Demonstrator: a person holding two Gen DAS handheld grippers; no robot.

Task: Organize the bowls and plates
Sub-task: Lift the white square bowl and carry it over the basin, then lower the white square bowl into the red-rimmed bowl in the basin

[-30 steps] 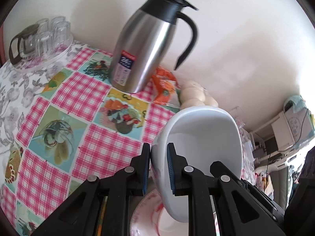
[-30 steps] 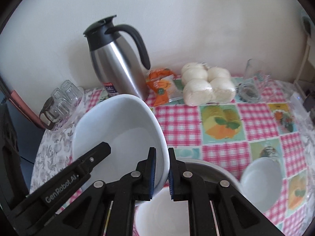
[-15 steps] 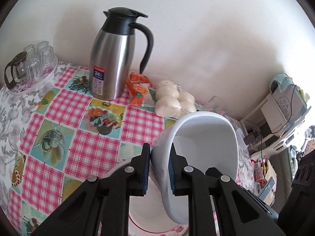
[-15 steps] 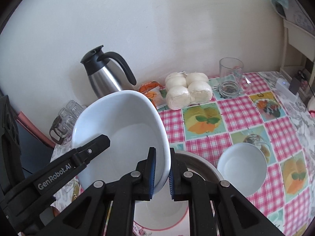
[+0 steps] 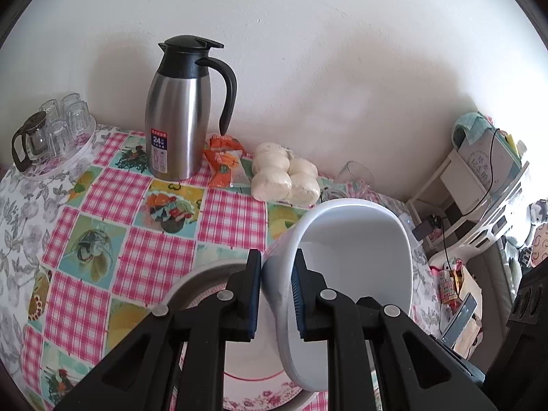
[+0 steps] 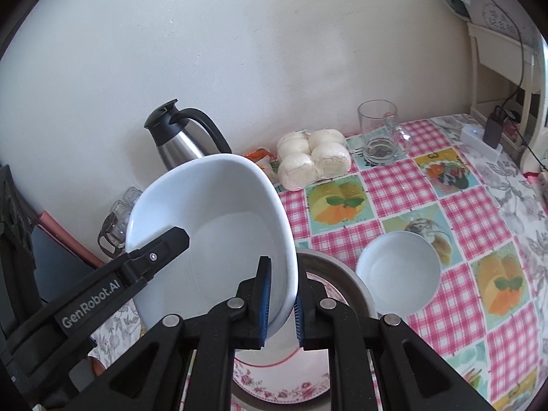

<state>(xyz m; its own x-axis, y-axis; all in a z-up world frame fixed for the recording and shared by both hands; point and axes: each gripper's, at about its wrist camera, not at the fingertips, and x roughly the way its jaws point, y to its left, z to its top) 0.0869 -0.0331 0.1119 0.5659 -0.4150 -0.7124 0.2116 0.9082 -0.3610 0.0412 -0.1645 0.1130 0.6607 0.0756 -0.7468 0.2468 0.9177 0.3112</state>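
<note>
A large white bowl [image 5: 356,257] [image 6: 212,226] hangs tilted in the air, held by both grippers on opposite rims. My left gripper [image 5: 275,294] is shut on its left rim. My right gripper [image 6: 281,304] is shut on its right rim. One of the left gripper's fingers [image 6: 164,243] shows inside the bowl in the right wrist view. Below the bowl a floral plate [image 6: 274,376] [image 5: 260,390] lies in a grey metal dish [image 6: 342,270] [image 5: 202,274]. A small white bowl [image 6: 399,281] stands on the checked cloth just right of the dish.
At the wall stand a steel jug [image 5: 176,120], an orange packet [image 5: 222,161], a bag of white buns [image 5: 284,174] and a glass mug [image 6: 378,133]. A tray of glasses [image 5: 51,130] sits far left. A charger [image 6: 479,137] lies near the table's right edge.
Both grippers have lifted the large bowl higher and pulled back from the wall. More of the table shows now, and the small white bowl has come fully into view.
</note>
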